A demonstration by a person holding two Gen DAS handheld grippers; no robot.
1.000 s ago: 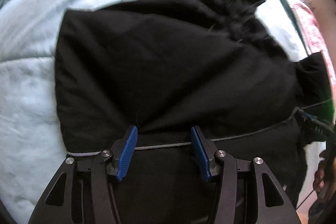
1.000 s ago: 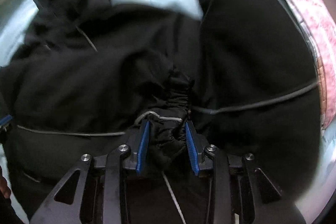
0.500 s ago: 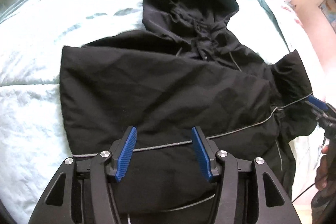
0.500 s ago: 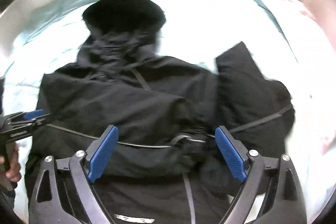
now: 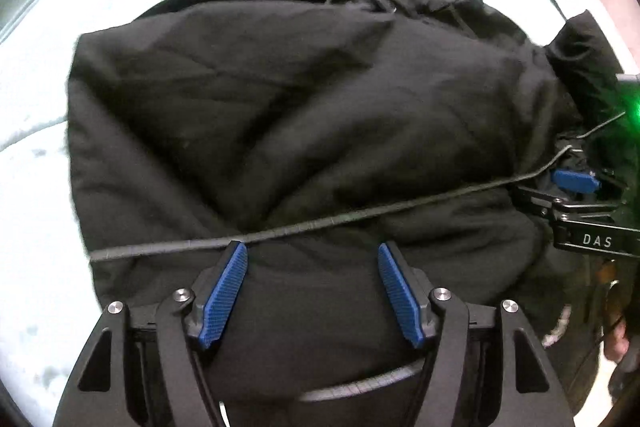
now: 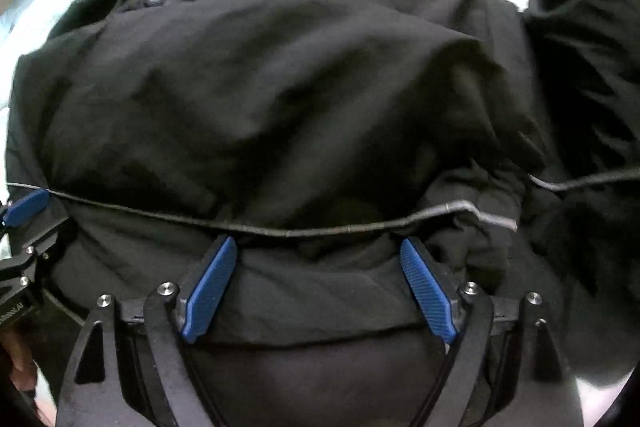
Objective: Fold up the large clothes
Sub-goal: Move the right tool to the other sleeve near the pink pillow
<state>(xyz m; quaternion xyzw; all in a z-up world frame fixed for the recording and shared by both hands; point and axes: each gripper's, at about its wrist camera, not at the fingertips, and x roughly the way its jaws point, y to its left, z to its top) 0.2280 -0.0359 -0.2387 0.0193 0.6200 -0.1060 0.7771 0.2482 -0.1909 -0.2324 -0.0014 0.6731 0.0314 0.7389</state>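
Black hooded jacket (image 5: 288,115) lies spread on the bed (image 5: 36,227), sleeve folded across its front, hood at far end. Our left gripper (image 5: 312,291) hangs over the grey cord w/ jaws apart & opening, clamping nothing; right gripper (image 6: 316,287) likewise apart but closing, fabric bulging between, prob. lining up the next fold.

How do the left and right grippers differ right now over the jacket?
The left gripper has its jaws opening, while the right gripper has its jaws closing. The right gripper's jaws stand somewhat wider than the left gripper's. Both have blue pads, point down at the black jacket near its grey cord, and pinch no fabric.
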